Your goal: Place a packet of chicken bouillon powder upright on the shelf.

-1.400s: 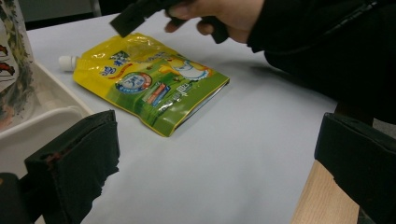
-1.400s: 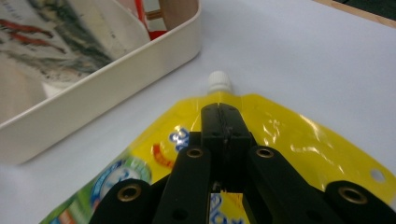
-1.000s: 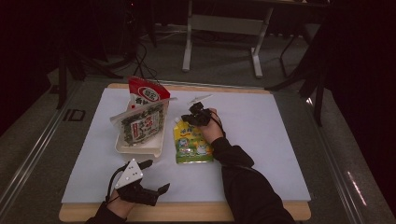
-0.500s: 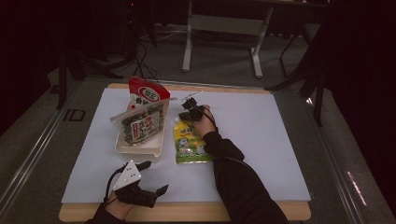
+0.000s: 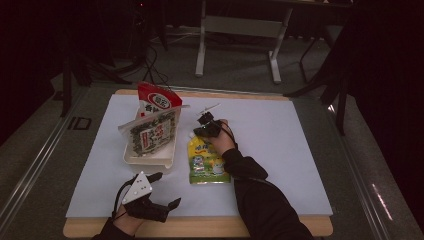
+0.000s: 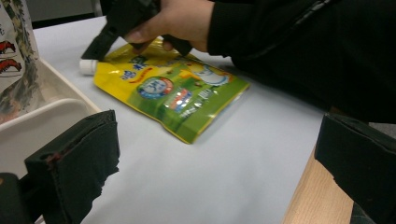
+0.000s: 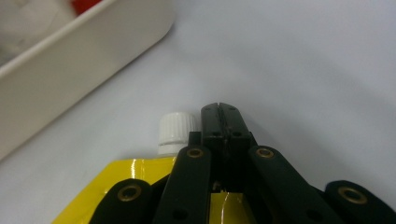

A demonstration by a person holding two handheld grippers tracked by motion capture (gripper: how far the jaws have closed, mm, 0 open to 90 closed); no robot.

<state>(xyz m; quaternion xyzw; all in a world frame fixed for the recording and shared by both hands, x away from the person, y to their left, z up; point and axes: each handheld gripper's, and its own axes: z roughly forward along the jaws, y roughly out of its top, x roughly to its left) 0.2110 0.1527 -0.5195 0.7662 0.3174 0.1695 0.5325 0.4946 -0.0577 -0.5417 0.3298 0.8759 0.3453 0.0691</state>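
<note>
Wooden bench (image 5: 280,227) under a white sheet (image 5: 280,150), in a dark room; grey floor and a metal frame (image 5: 240,25) beyond. Yellow pouch (image 5: 206,159) lies flat mid-sheet, just beside a white tray (image 5: 150,159). Right gripper (image 7: 219,112) at the pouch's cap (image 7: 176,131), jaws pressed together, empty. Left gripper (image 5: 165,192) near the front edge, jaws spread.

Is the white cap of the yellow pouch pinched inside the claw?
No, in the right gripper view the right claw is shut beside the white cap, which stands free next to it.
</note>
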